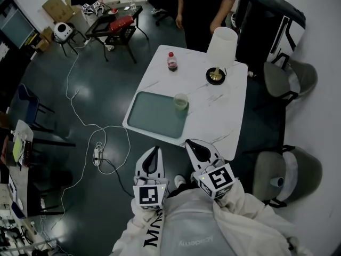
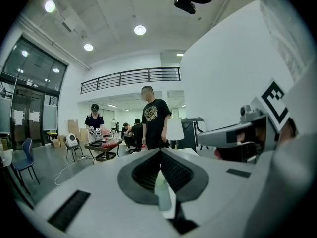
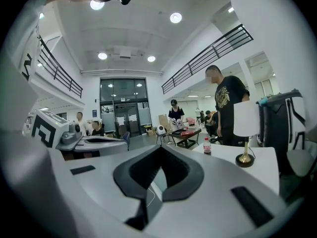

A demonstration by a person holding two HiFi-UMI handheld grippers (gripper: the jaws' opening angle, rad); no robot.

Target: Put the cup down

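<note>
Nearest, the left gripper [image 1: 155, 151] and right gripper [image 1: 191, 144] are held shut and empty, short of the tabletop [image 1: 224, 116]. The cup [image 1: 180, 101] is noted upright at the tray [image 1: 152, 113] corner. It is judged light and thin-walled; a gentle mid-wall hold is advised.

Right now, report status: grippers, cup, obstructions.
Left gripper and right gripper shut, empty, held back from the cup. Cup upright at the tray's far right corner. Nothing in the way.

Beyond the white, black-padded left claw [image 1: 155, 150] and right claw [image 1: 193, 144]: grey-veined white desk [image 1: 224, 116], teal tray [image 1: 154, 116], pale green cup [image 1: 180, 101], red-capped bottle [image 1: 172, 62], white-shaded lamp [image 1: 221, 47].
</note>
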